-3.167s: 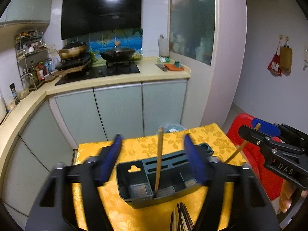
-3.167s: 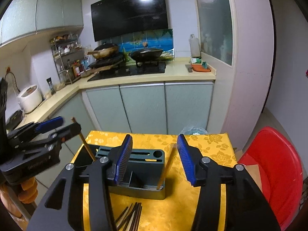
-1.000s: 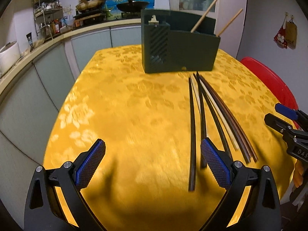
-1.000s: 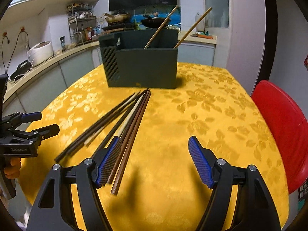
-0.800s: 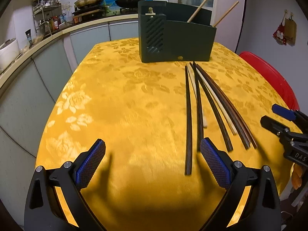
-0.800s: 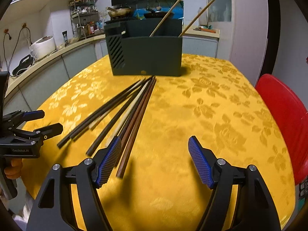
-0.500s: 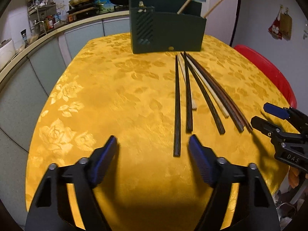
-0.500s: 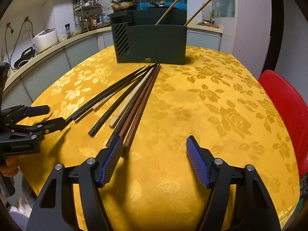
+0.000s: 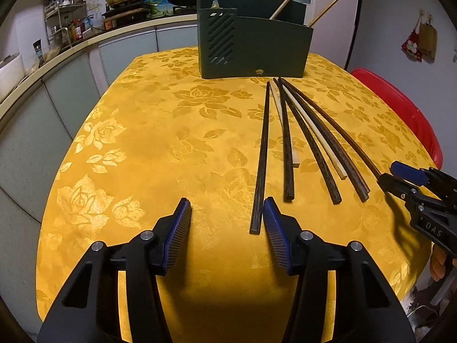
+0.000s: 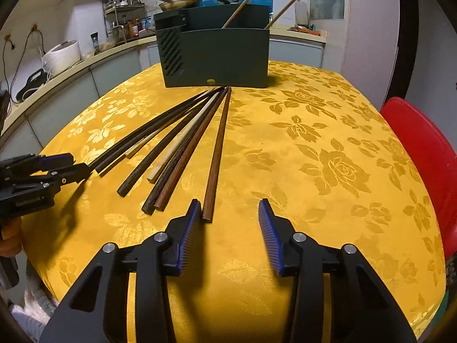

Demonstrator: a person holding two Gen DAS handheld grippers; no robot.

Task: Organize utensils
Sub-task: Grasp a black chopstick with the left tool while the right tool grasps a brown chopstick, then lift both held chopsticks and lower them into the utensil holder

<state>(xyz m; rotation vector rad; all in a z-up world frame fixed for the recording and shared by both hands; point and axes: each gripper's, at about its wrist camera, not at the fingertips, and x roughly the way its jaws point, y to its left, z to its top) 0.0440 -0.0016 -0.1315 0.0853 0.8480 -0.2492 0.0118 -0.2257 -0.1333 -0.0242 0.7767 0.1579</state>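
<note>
Long thin chopsticks (image 9: 288,137) lie in a fan on the yellow tablecloth (image 9: 148,148), some dark wood with a rough grain, some pale and smooth. Their far tips meet just before a dark green plastic holder (image 9: 251,48), a box with slanted slots on its left side; two light wooden sticks (image 10: 245,0) lean inside it. The left gripper (image 9: 227,223) and the right gripper (image 10: 227,220) have just been closing and now stand half open with nothing between the ribbed blue pads; the nearest stick ends lie beside them. A red chair (image 10: 422,154) is at the right, kitchen cabinets (image 9: 57,91) behind.
</note>
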